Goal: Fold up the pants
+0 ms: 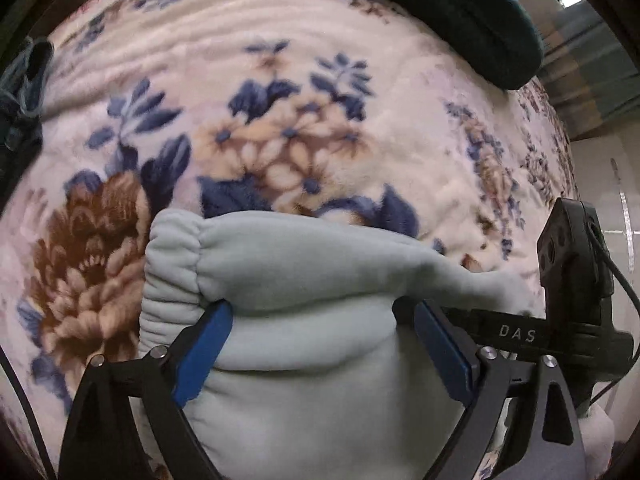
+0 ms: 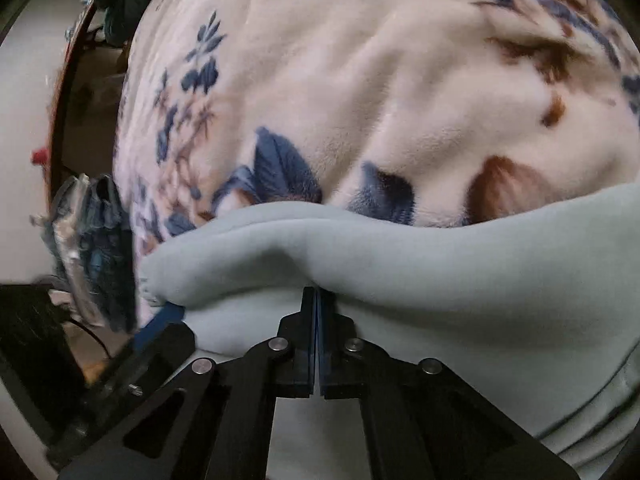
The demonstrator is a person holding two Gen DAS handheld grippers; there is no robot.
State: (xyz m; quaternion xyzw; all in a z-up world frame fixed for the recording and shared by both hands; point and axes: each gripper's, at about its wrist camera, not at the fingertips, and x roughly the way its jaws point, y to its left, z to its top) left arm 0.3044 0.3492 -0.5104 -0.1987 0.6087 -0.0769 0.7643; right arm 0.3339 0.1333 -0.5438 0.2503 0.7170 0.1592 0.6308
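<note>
Pale mint fleece pants (image 1: 304, 280), bunched and partly folded, are seen lying on a floral plush blanket (image 1: 280, 80). The left gripper (image 1: 320, 332) is spread wide around the folded layers by the elastic waistband, while the right gripper (image 2: 316, 300) is clamped on a fold edge. A fold appears under way; the pinched edge would next need carrying across, evenly.

Left gripper (image 1: 322, 320) has jaws spread wide; right gripper (image 2: 317, 300) has jaws pressed together.
</note>
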